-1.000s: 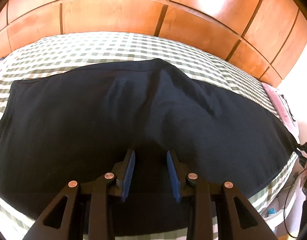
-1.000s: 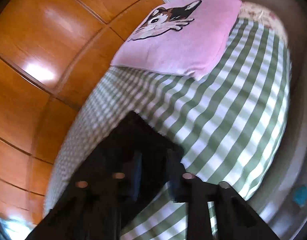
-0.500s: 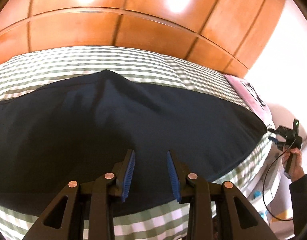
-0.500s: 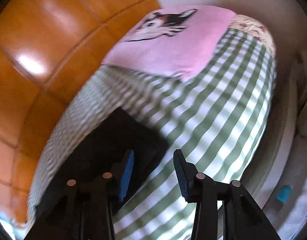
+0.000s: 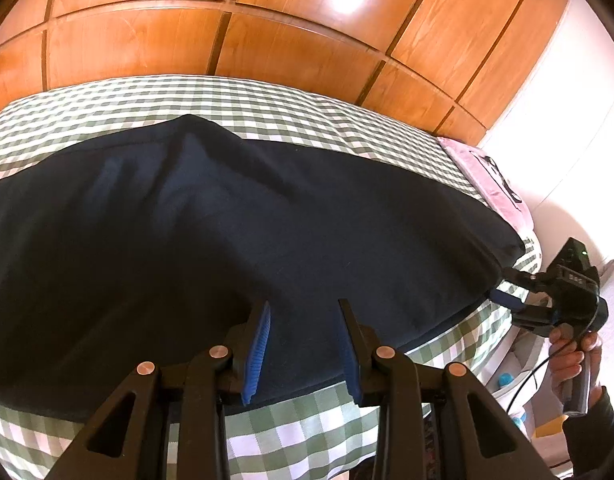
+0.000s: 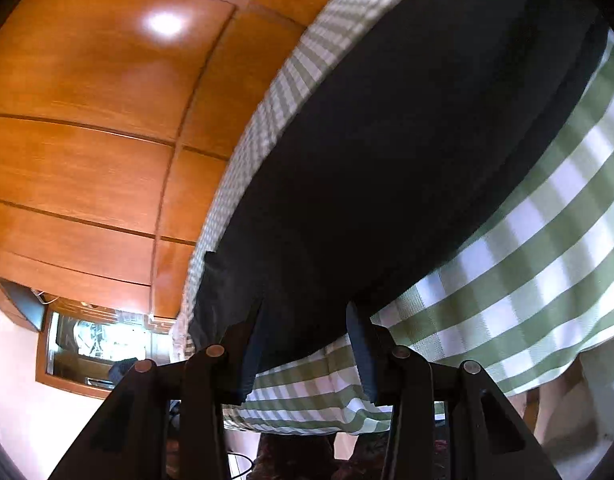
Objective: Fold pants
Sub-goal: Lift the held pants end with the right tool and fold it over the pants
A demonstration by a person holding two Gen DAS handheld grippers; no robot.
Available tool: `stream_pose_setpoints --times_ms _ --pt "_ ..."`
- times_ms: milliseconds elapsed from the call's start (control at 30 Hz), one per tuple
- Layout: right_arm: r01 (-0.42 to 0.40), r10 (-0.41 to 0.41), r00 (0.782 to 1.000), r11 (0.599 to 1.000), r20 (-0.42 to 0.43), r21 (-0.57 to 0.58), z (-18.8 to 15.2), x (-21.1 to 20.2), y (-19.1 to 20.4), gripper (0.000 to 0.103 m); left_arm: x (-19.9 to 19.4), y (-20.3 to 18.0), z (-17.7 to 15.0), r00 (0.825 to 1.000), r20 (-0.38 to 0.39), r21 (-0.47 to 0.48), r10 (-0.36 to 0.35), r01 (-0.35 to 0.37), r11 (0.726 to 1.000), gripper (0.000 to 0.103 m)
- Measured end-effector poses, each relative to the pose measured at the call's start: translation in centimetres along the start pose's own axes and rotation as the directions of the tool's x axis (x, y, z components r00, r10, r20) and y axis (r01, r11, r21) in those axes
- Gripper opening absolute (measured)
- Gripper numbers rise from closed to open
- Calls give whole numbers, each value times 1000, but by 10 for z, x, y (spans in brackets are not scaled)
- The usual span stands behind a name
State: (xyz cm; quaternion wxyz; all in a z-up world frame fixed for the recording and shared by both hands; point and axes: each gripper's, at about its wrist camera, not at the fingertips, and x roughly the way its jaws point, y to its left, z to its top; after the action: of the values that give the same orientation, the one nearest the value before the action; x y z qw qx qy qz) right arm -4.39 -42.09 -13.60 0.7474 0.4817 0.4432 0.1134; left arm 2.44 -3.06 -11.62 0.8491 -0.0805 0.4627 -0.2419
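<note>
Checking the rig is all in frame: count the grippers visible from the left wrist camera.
2. The left gripper is at bottom centre, open over the dark pants; the right gripper is at the right edge, by the pants' end.

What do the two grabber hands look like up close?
The left gripper and right gripper both have black plastic frames with triangular cut-outs, copper-coloured round rivets and ribbed blue pads inside each finger. A thin black cable hangs by the person's hand, which wears a dark sleeve.
</note>
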Motion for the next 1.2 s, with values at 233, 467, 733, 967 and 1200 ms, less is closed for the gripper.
stream_pose_setpoints --times_ms 233,467,733,967,1200 --pt "65 -65 998 998 4 -27 4 16 3 7 -6 6 -1 1000 17 -26 -12 12 1000 33" --pt "204 -208 978 969 -17 -142 -9 6 2 5 -1 7 -6 999 -16 -18 -38 38 999 33" --pt "145 -155 985 981 -72 -125 0 -7 -12 15 6 -5 -4 999 -34 18 -36 37 999 33" --pt "235 -214 967 959 140 -157 46 -65 0 19 25 -32 3 998 -53 94 -39 44 995 33" --pt "367 -357 913 930 200 -15 64 -65 -53 0 33 -24 -4 999 -47 57 6 -4 998 33"
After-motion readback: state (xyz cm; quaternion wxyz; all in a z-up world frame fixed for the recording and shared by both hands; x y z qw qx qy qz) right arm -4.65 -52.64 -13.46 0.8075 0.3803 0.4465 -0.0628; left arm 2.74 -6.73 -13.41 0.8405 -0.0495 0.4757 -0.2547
